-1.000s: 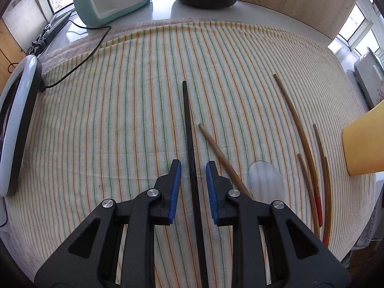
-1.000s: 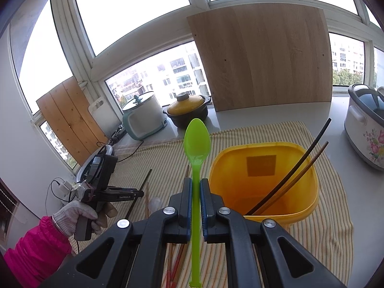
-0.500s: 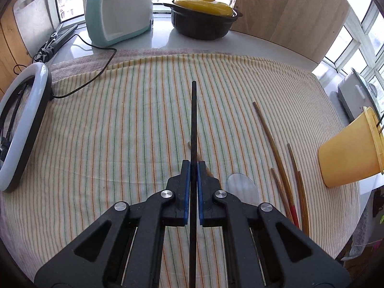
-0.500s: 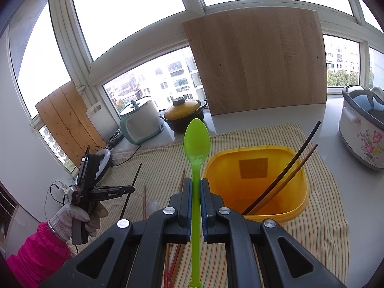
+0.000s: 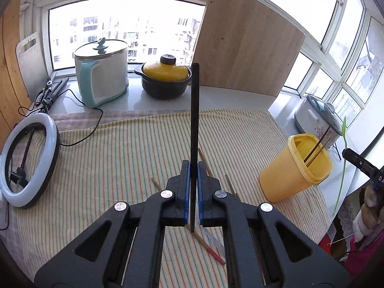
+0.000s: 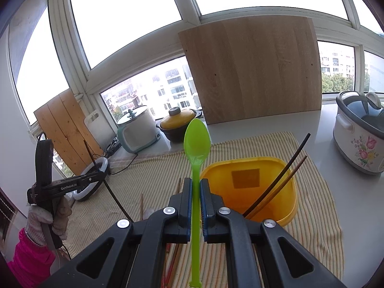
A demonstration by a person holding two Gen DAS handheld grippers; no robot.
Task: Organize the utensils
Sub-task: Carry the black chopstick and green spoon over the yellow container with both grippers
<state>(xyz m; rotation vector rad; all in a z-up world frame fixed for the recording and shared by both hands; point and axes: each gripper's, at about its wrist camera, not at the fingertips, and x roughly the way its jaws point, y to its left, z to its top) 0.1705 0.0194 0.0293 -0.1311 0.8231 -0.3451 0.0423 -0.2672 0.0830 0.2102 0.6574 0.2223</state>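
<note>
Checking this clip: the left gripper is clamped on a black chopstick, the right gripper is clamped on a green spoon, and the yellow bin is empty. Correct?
Not quite. The yellow bin is not empty: the right wrist view shows two chopsticks leaning inside it. The rest holds: the left gripper is clamped on a black chopstick, and the right gripper is clamped on a green spoon.

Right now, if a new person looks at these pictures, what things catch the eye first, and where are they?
First the green spoon, clamped upright in the right claw just before the yellow bin, where two chopsticks already lean. Next the black chopstick, pinched in the left claw above the striped cloth. More chopsticks lie loose on that cloth.
</note>
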